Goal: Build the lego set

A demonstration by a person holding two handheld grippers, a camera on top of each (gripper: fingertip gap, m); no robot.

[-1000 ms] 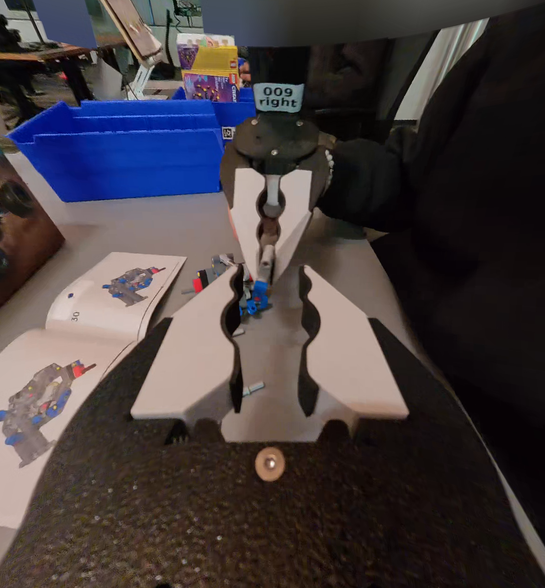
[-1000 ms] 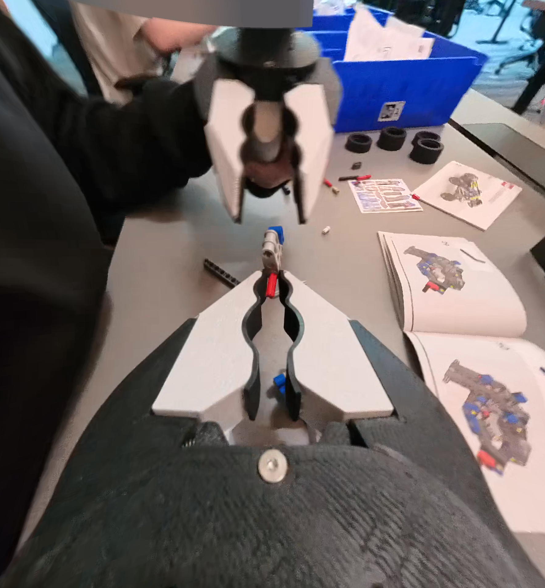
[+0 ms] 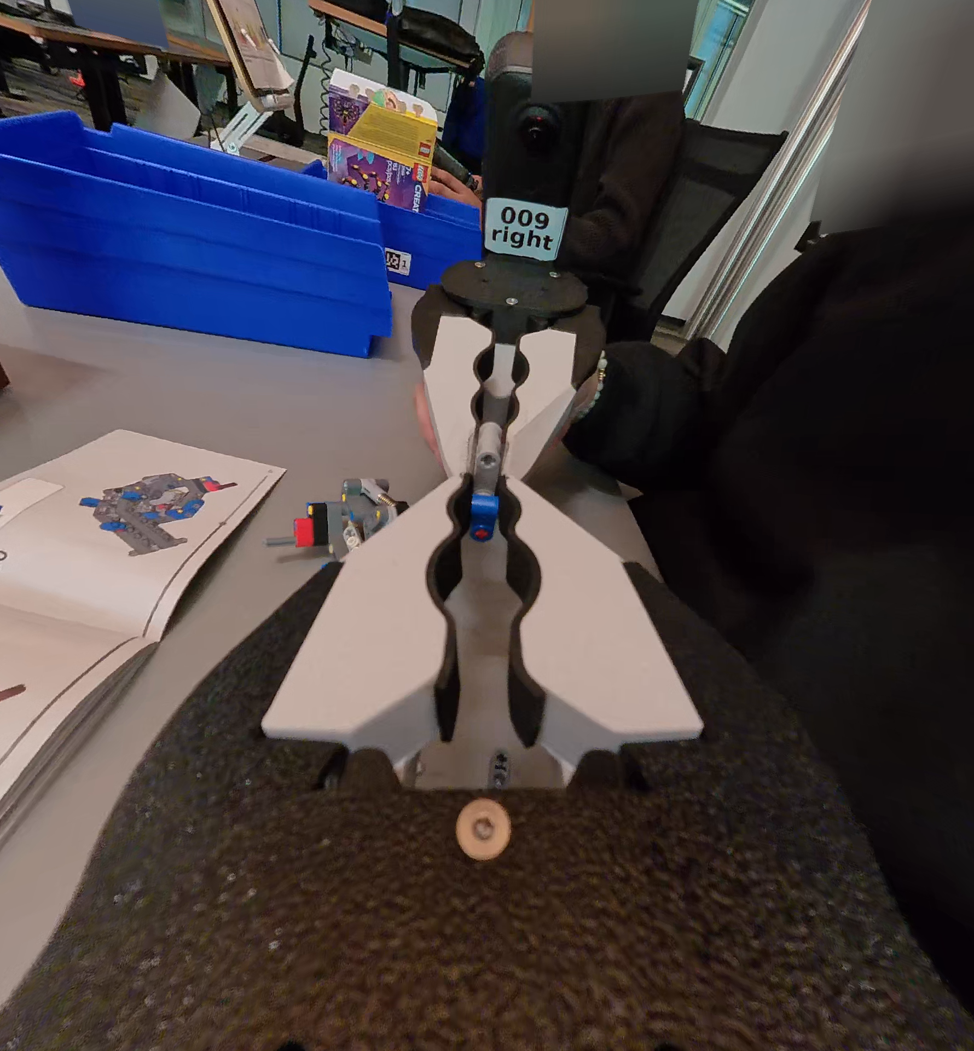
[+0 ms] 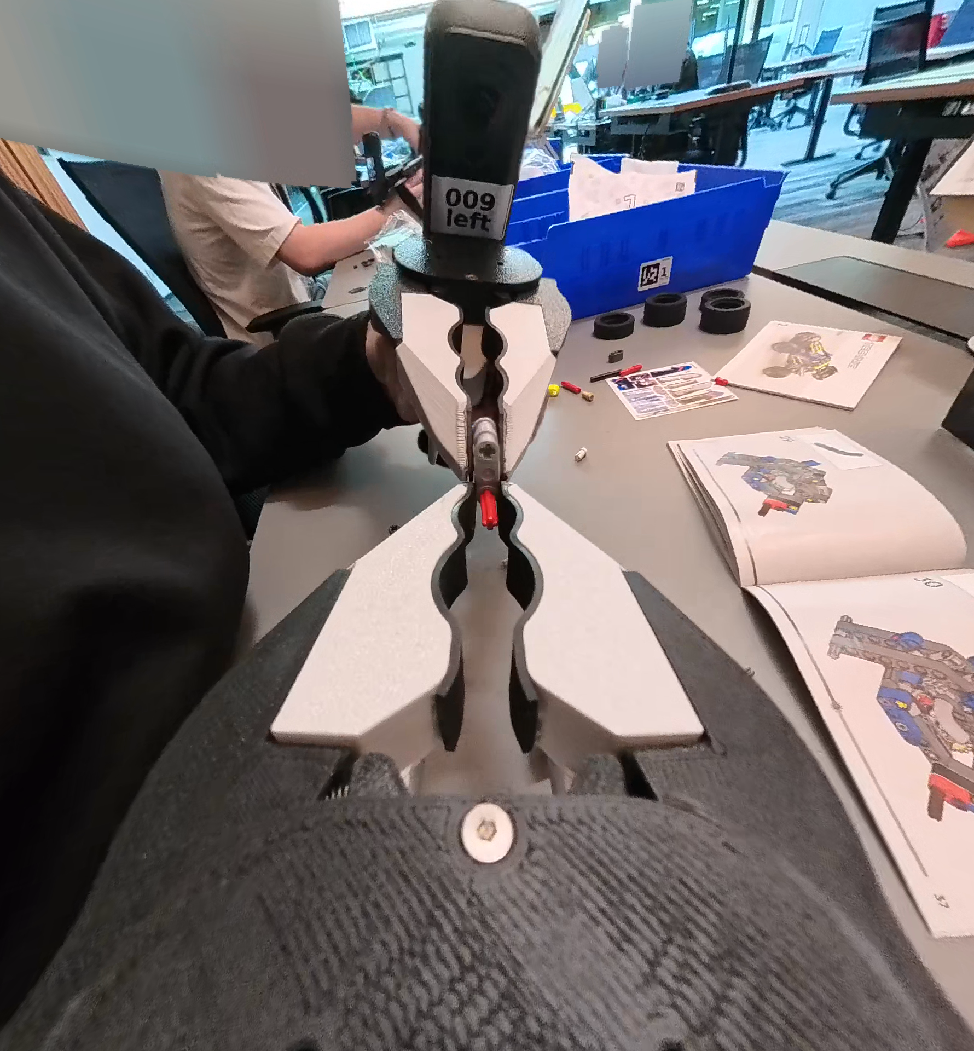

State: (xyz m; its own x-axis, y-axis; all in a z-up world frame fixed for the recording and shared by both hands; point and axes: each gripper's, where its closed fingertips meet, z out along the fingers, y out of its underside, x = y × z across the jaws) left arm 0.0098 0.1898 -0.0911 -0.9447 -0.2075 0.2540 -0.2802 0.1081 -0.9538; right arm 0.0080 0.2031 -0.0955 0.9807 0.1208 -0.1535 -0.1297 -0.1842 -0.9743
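Lego parts, joined into one small piece [image 3: 485, 483] of grey beam, blue connector and red pin, sit held in the air between the two grippers, which meet tip to tip over the worktop [image 3: 246, 398]. The left gripper [image 3: 483, 500] has its jaws pinching the blue connector end; the right gripper [image 4: 487, 495] has its jaws pinching the end with the red pin, which lies in the gap behind its tips. Just left of the left gripper, a partly built grey model [image 3: 342, 520] with a red block lies on the worktop. Beside it an open instruction booklet [image 3: 121, 540] lies flat. Farther off stand blue bins [image 3: 189, 227], and three black tyres [image 4: 666, 310], a sticker sheet [image 4: 669, 389] and loose pins lie near them.
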